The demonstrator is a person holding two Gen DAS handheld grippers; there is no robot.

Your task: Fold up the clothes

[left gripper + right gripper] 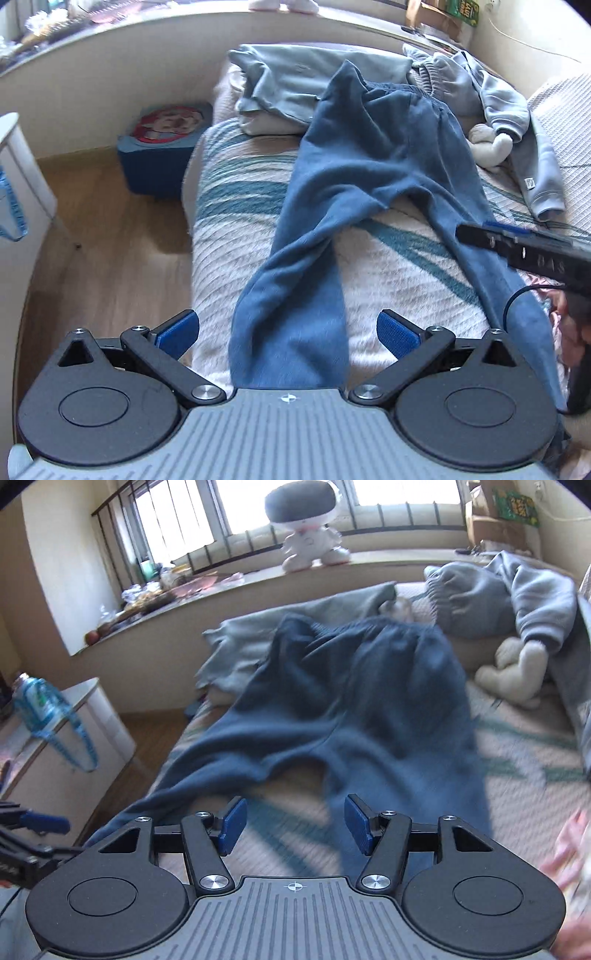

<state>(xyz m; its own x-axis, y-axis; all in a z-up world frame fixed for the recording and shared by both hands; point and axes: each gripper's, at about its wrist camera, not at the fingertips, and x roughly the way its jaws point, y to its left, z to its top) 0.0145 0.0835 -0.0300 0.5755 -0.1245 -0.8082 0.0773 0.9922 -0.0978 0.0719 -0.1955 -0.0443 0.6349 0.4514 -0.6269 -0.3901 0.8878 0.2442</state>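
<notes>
Dark blue sweatpants (369, 155) lie on a cream blanket (399, 266) swept with teal stripes; beyond the sweatpants, pale grey-blue garments (303, 77).

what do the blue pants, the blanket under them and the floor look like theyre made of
Blue pants: soft matte knit, likely cotton fleece; limp folds, fuzzy surface.
Blanket: plush, fuzzy fabric, cream with teal stripes; fuzzy at its edge.
Floor: wood or wood-look laminate; brown plank lines, slight sheen. Which one cannot be told.
</notes>
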